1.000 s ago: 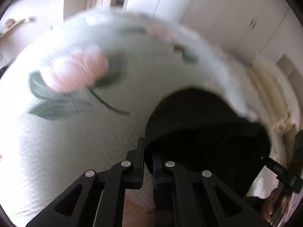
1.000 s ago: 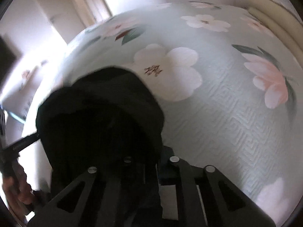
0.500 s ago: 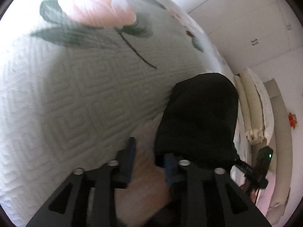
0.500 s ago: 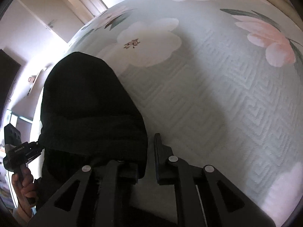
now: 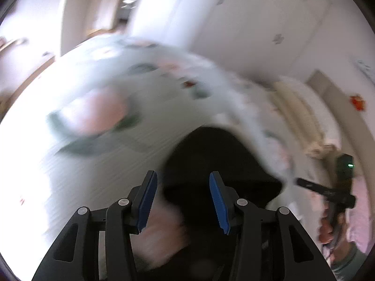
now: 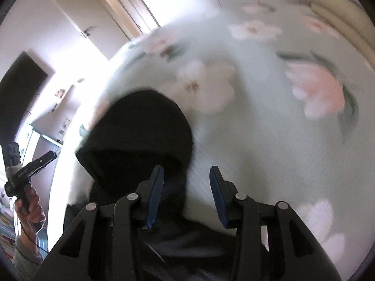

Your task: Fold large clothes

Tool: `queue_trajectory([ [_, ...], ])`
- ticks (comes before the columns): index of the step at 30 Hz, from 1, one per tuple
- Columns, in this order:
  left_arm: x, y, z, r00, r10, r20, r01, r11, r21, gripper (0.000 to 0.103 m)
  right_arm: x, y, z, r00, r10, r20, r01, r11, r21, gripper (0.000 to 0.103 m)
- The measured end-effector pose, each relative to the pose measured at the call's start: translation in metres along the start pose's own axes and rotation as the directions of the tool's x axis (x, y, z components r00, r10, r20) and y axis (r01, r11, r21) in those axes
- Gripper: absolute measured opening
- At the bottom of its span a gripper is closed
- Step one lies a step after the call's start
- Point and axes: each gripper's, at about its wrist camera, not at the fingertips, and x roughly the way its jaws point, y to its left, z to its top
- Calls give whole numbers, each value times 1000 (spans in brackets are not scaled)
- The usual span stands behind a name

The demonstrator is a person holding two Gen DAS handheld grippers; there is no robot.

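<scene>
In the left wrist view the left gripper [image 5: 182, 196] stands wide, blue pads apart, gripping nothing. The black garment [image 5: 218, 161] lies folded at lower centre on the floral bedspread [image 5: 98, 154] — blurred. In the right wrist view the garment sits at centre left; the right gripper [image 6: 186, 193] is likewise spread wide — empty, low in the frame.

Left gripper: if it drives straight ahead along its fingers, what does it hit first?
Probably the black garment: it lies right ahead of the open left gripper on the floral bedspread. Motion blur leaves depth uncertain.
</scene>
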Motion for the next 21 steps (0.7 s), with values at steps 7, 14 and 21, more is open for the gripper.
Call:
queue_trajectory([
  [7,117,-44,10,980,27,-196,-5,994,114,53,41,64,36,1000,-21,16,23,993,-119,50],
  [14,145,20,-46,947,-117,-300,113,993,-33,45,128,46,-21,958,-181,-224,119,957,-265,46],
  [21,137,43,-43,940,-165,-297,129,982,-136,26,130,28,-19,969,-136,-208,90,973,-214,43],
])
